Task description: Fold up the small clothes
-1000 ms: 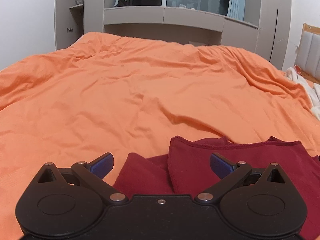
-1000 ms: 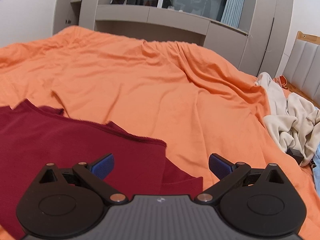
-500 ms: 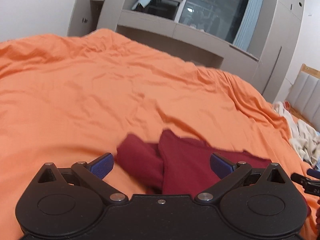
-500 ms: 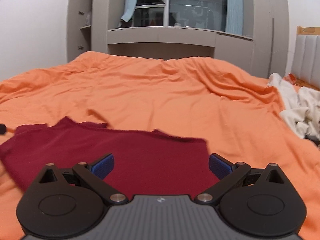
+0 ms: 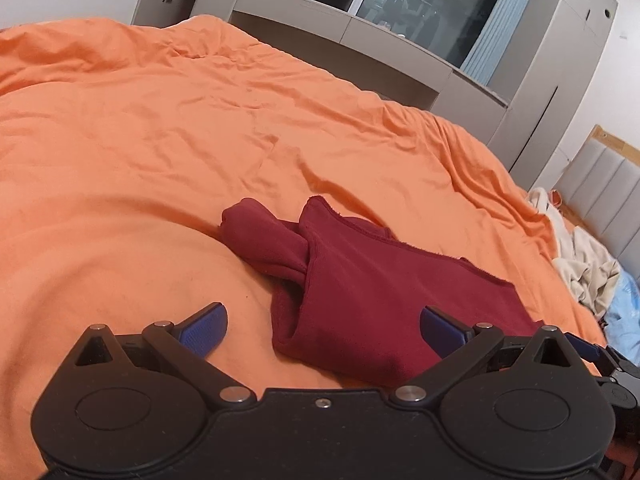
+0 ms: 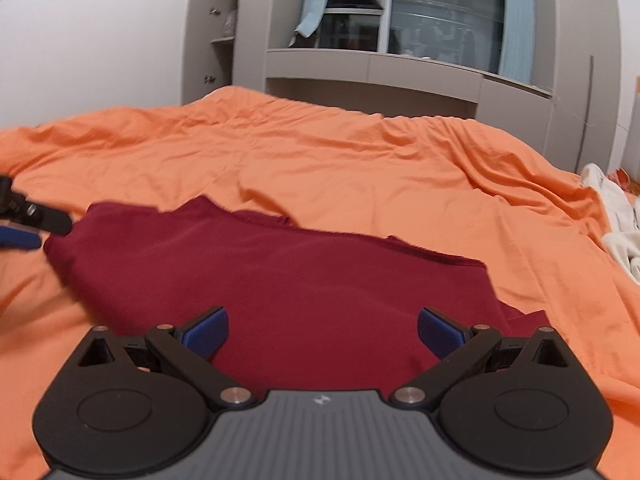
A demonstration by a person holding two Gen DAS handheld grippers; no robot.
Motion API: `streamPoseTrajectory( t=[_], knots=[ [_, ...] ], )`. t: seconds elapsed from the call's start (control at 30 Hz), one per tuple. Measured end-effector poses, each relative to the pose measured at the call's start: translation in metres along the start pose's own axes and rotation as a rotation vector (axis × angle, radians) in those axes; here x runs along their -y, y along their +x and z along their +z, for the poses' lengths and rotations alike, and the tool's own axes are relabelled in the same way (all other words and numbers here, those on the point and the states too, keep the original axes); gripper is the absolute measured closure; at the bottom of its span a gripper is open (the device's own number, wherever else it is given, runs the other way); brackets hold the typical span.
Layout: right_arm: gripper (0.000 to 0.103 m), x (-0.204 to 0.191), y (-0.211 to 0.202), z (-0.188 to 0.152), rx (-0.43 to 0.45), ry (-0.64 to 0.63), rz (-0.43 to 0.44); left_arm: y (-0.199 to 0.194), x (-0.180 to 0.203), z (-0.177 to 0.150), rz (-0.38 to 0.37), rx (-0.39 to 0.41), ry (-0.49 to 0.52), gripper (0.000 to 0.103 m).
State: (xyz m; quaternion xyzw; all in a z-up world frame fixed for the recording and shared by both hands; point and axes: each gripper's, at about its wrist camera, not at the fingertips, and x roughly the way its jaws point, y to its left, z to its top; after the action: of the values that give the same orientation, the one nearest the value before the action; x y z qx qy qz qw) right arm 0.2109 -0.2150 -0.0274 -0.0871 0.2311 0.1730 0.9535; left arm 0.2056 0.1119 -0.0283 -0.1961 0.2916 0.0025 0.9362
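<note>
A dark red garment (image 5: 360, 280) lies flat on the orange bed cover (image 5: 140, 120), toward the near edge of the bed. It is partly folded: one layer is doubled over the body, and a sleeve (image 5: 264, 236) sticks out from under that layer on the left, rumpled and pointing toward the far side of the bed. The upper hem (image 6: 320, 236) runs unevenly across the cloth, with a small peak near the left end.

The left gripper (image 5: 322, 326) hovers over the garment's left end with its jaws wide apart and nothing between them; its blue fingertips (image 5: 204, 330) sit on either side of the folded edge, one above bare bed cover and the other above red cloth. The right gripper (image 6: 322, 330) hangs over the middle of the garment, jaws likewise spread wide and empty, both blue fingertips (image 6: 208, 330) above the red cloth. Whether either touches the cloth cannot be told.

In the right wrist view the left gripper's finger shows at the garment's left end; in the left wrist view part of the right gripper shows at the lower right.

A heap of cream clothes (image 5: 576, 256) lies near the right edge of the bed, well apart from the garment, with something pale blue (image 5: 624, 312) beside it. Grey cabinets (image 6: 380, 68) and a dark window (image 6: 440, 12) stand beyond the far edge.
</note>
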Motion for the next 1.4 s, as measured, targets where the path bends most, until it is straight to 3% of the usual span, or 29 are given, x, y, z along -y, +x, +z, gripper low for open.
streamPoseTrajectory(
  t=[0.23, 0.97, 1.2, 1.3, 1.4],
  knots=[
    [0.000, -0.031, 0.015, -0.013, -0.053, -0.125, -0.039, 0.008, 0.008, -0.001, 0.038, -0.018, 0.052, 0.001],
    [0.000, -0.026, 0.015, -0.015, -0.055, -0.098, -0.026, 0.010, 0.019, -0.007, 0.082, -0.039, 0.116, 0.001],
    [0.000, -0.026, 0.016, -0.016, -0.057, -0.096, -0.025, -0.020, 0.016, -0.027, -0.066, -0.007, 0.027, 0.001],
    [0.000, -0.026, 0.016, -0.016, -0.057, -0.095, -0.025, -0.018, 0.013, -0.028, -0.159, -0.025, -0.022, 0.001],
    [0.000, -0.026, 0.016, -0.016, -0.057, -0.095, -0.025, -0.006, 0.009, -0.023, -0.188, -0.051, -0.083, 0.001]
  ],
)
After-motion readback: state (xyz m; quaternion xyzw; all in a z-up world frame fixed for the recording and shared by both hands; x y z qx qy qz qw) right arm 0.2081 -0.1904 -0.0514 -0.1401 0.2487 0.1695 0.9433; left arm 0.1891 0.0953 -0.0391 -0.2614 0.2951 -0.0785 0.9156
